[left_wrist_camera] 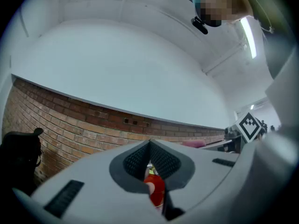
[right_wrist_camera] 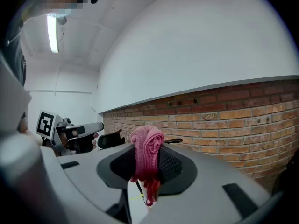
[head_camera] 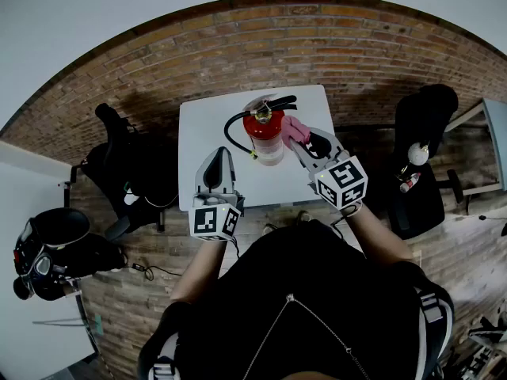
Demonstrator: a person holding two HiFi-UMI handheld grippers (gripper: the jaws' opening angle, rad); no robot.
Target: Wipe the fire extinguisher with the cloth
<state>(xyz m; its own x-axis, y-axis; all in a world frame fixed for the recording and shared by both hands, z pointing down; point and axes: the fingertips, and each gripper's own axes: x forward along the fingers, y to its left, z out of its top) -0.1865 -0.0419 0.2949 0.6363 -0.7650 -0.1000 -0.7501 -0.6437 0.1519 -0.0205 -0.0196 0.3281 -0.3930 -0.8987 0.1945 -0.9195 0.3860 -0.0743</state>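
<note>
Closest to me, the left hand-held gripper (head_camera: 223, 155) hangs over the near part of the desk (head_camera: 202, 129) with its jaws brought together on nothing. Through the slit between them its own view gives me only a sliver of red. It stands apart from the fire extinguisher (head_camera: 265, 133), so nothing steadies the cylinder.

The right hand-held gripper (head_camera: 299, 138) is clamped on the bunched pink cloth (head_camera: 294, 127), a fold rising above the pads and a tail hanging below. It carries the cloth just beside the extinguisher's upper right side, near the valve head.

I judge the cloth pickup done and the wiping at its start or under way on that shoulder. The body below, the left side with the black hose (head_camera: 230, 135) and the far side look left to do.

I cannot tell whether the cloth is actually touching the red shell. The steep head view foreshortens the cylinder and hides its lower body and base. In the right gripper view the cloth itself blocks almost everything behind it. No view shows dust or marks to gauge which parts are clean.
</note>
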